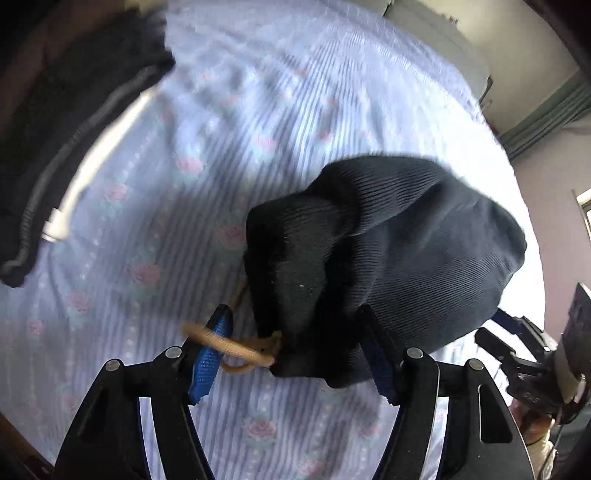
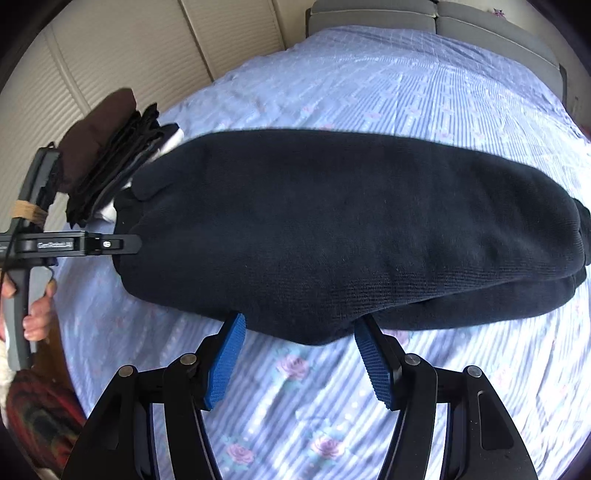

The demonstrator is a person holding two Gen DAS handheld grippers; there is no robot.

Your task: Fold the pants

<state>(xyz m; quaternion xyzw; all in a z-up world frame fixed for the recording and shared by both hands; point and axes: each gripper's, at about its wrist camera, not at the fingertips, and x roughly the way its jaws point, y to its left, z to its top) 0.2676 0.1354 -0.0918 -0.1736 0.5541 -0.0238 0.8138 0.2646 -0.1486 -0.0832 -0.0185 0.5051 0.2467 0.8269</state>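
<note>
Dark navy knit pants lie folded lengthwise across the blue floral bedsheet. In the left wrist view the waist end of the pants bunches between my fingers, with a tan drawstring looped over the left blue pad. My left gripper is open, its jaws wide around the waist end. My right gripper is open, jaws wide apart at the near edge of the pants, holding nothing. The left gripper also shows in the right wrist view, touching the pants' left end.
A stack of folded dark clothes sits at the bed's left side, also in the left wrist view. Grey pillows lie at the head of the bed. A cream panelled wall stands to the left.
</note>
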